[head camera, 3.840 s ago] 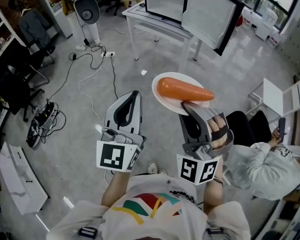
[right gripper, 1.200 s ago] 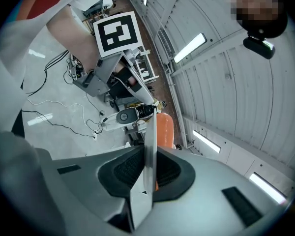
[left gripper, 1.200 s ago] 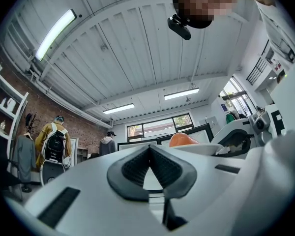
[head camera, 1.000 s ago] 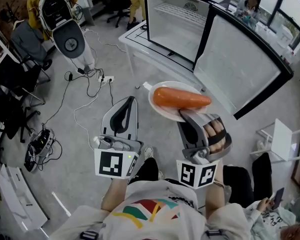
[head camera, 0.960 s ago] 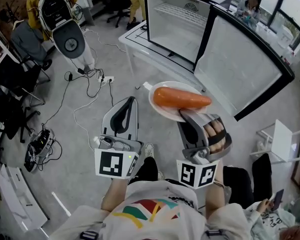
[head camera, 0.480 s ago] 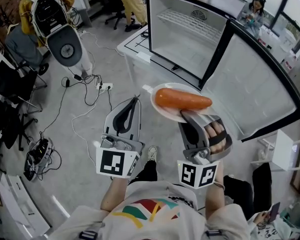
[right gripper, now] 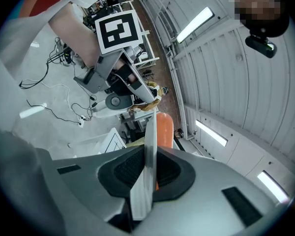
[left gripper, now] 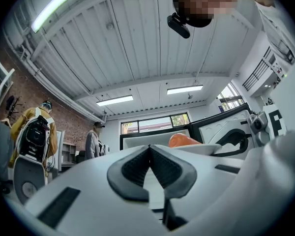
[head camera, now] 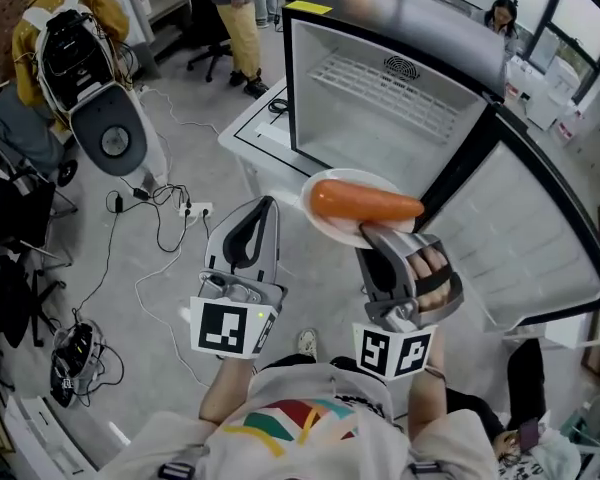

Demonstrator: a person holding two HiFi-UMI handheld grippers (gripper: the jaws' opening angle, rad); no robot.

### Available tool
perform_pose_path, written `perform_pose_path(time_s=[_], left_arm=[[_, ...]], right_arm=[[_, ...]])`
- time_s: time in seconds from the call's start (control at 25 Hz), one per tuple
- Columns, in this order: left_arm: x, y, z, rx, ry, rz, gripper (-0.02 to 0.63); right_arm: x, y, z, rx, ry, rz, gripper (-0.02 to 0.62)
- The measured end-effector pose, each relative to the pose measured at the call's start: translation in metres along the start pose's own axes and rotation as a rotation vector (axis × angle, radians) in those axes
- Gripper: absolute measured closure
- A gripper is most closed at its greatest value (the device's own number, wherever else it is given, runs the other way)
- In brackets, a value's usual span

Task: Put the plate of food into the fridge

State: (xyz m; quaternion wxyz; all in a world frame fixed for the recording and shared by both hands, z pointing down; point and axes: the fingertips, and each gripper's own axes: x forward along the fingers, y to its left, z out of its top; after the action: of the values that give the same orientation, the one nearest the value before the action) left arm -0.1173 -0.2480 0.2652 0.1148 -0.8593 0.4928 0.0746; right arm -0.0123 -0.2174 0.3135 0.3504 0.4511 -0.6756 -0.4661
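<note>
Transport step, by the look of it. Right gripper clamped on the near rim of the plate, with the carrot on top, at frame centre, below the open fridge at upper right. Left gripper at centre left, closed and empty. Next, probably: reach forward, keep level, lower inside gently.

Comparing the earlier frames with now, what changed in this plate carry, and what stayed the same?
The person has carried the plate across the room: the open fridge, far off at first, now stands right ahead of it, its door swung to the right. Nothing was grasped or released. Unchanged: the right gripper stays shut on the plate's rim with the carrot lying on it; the left gripper stays shut and empty alongside.
</note>
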Motion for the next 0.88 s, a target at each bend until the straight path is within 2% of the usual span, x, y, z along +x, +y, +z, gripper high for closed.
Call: perform_pose_path(time_s=[0.32,0.6,0.88], left_arm=[[0.041,0.032,-0.026,-0.054,0.004,-0.073,0.6],[0.1,0.03,-0.049,-0.078,0.015,-0.126,0.6],[0.174,0.025,-0.057,-0.06,0.002,-0.178,0.6]], right_arm=[[0.053,0.001,-0.006,-0.022,0.074,0.01,0.555],[0.091,-0.019,-0.046,-0.033,0.125,-0.012,0.555],[0.133,-0.045,-0.088,-0.048,0.159,-0.038,0.555]])
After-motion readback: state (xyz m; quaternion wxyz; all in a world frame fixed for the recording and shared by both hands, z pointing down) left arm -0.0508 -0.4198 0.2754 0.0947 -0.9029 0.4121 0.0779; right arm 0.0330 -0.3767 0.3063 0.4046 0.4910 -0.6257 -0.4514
